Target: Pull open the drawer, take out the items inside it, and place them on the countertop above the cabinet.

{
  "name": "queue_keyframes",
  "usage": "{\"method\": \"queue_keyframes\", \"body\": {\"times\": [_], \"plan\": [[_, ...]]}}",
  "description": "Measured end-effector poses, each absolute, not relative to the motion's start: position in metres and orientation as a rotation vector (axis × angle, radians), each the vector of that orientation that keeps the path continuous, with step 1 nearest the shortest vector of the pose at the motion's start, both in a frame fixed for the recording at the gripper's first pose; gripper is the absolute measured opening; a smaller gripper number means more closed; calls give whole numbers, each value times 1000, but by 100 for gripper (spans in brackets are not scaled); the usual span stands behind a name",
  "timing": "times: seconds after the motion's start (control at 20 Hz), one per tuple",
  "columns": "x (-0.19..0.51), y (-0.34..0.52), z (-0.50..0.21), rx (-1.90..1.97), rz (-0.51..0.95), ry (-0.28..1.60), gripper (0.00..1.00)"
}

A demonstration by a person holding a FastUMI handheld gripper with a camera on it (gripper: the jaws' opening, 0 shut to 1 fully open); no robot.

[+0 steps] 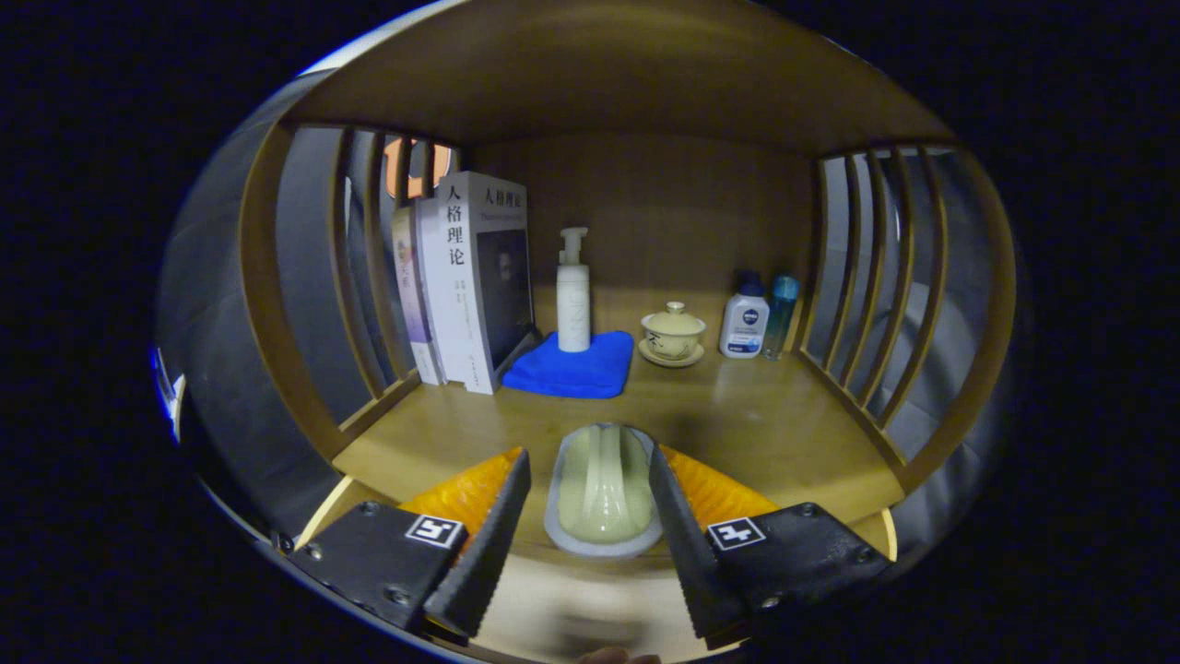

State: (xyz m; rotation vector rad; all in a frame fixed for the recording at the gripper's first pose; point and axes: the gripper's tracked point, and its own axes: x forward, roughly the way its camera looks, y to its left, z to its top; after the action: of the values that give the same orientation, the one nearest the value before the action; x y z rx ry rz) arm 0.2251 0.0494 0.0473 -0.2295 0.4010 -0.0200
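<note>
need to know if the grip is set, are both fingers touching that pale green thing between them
Cannot tell. In the gripper view the pale green item sits between the fingers of the gripper; the far one overlaps its edge, the near one may leave a sliver.

Countertop [737, 415]: wood, smooth, low sheen, visible grain. Slatted side rails [867, 304]: same wood, matt. Folded cloth [576, 369]: soft blue fabric, matt, nappy. Pump bottle [572, 295]: white plastic, smooth. Lidded cup [673, 330] and saucer: glazed ceramic, glossy. Books [470, 277]: paper, coated covers with slight gloss. Pale item [604, 489] between the gripper [588, 503] fingers [678, 516]: smooth, glossy, ceramic-like; contact unclear. Fingers' inner faces: ribbed.
</note>
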Motion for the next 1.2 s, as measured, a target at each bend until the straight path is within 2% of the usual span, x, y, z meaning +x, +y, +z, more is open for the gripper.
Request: {"method": "queue_keyframes", "body": {"times": [0.1, 0.55, 0.75, 1.2], "plan": [[208, 42, 44, -256, -35, 368, 88], [117, 47, 52, -242, -29, 197, 88], [76, 46, 42, -212, -34, 166, 100], [8, 35, -8, -194, -72, 121, 100]]}}
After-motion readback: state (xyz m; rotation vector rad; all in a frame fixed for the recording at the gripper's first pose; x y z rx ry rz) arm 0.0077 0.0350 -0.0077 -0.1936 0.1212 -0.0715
